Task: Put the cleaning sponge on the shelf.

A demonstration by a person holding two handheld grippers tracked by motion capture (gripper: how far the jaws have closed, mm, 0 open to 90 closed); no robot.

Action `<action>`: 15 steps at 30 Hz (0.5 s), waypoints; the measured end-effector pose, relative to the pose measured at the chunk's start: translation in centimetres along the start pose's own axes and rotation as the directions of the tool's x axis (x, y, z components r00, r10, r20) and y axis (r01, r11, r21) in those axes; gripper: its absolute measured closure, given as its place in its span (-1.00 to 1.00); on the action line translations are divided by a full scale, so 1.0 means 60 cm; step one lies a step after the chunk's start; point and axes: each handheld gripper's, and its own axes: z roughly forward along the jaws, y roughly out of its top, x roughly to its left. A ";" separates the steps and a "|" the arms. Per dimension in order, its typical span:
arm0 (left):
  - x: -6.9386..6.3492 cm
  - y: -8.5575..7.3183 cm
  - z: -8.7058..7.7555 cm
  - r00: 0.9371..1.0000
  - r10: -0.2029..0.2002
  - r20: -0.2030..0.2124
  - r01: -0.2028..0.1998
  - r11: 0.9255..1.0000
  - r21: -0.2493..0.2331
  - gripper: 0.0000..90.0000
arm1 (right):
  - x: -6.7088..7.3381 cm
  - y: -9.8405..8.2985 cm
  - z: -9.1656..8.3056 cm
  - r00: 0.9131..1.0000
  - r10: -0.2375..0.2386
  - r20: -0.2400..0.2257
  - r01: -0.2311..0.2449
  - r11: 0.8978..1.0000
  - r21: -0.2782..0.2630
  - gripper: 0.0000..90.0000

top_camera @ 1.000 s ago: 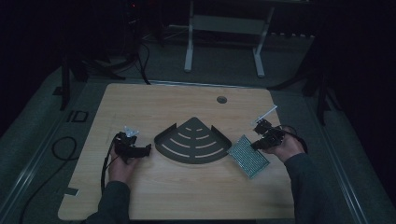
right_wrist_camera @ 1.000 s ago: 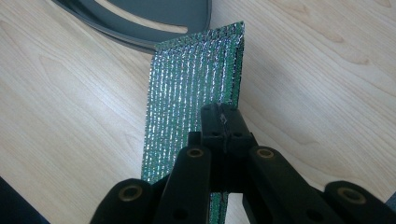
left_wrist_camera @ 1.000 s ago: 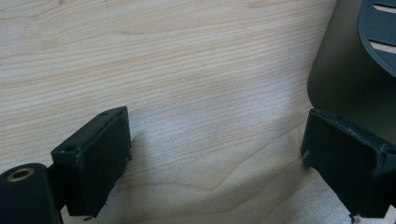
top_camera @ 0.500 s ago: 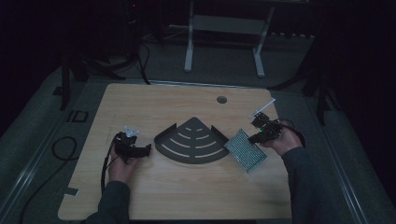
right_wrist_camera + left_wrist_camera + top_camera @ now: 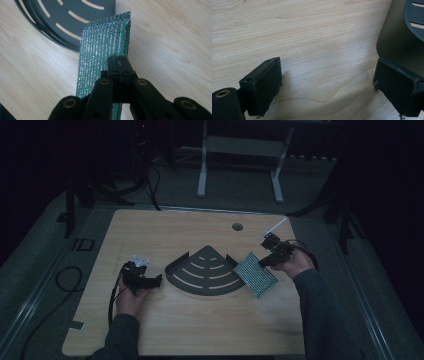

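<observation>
A dark fan-shaped tray (image 5: 200, 282) with curved slots lies mid-table. My right gripper (image 5: 262, 264) is shut on one edge of a green glittery mesh pad (image 5: 256, 274), which hangs tilted just off the tray's right corner. In the right gripper view the jaws (image 5: 119, 63) pinch the pad (image 5: 102, 47) edge-on, with the tray (image 5: 72, 22) beyond it. My left gripper (image 5: 157, 281) rests low on the wood left of the tray. It stands open (image 5: 327, 85) with bare table between its pads, and the tray's wall (image 5: 397, 42) is beside the right pad.
The wooden tabletop (image 5: 190, 330) has a round hole (image 5: 237, 226) near its far edge. A cable (image 5: 65, 275) loops on the floor at the left. White stand legs (image 5: 240, 165) rise beyond the table.
My right hand has carried the green pad away from the person and a little left, closer to the tray's right corner. The left hand has stayed put.
</observation>
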 end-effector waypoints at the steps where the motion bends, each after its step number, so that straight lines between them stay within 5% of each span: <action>1: 0.000 0.000 0.000 1.000 0.000 0.000 0.000 1.000 0.000 -0.80 | 0.001 0.004 0.001 1.000 -0.001 -0.003 0.001 1.000 0.000 1.00; 15: 0.000 0.000 0.000 1.000 0.000 0.000 0.000 1.000 0.000 -0.80 | 0.003 0.034 0.009 1.000 0.002 -0.015 -0.003 1.000 -0.020 1.00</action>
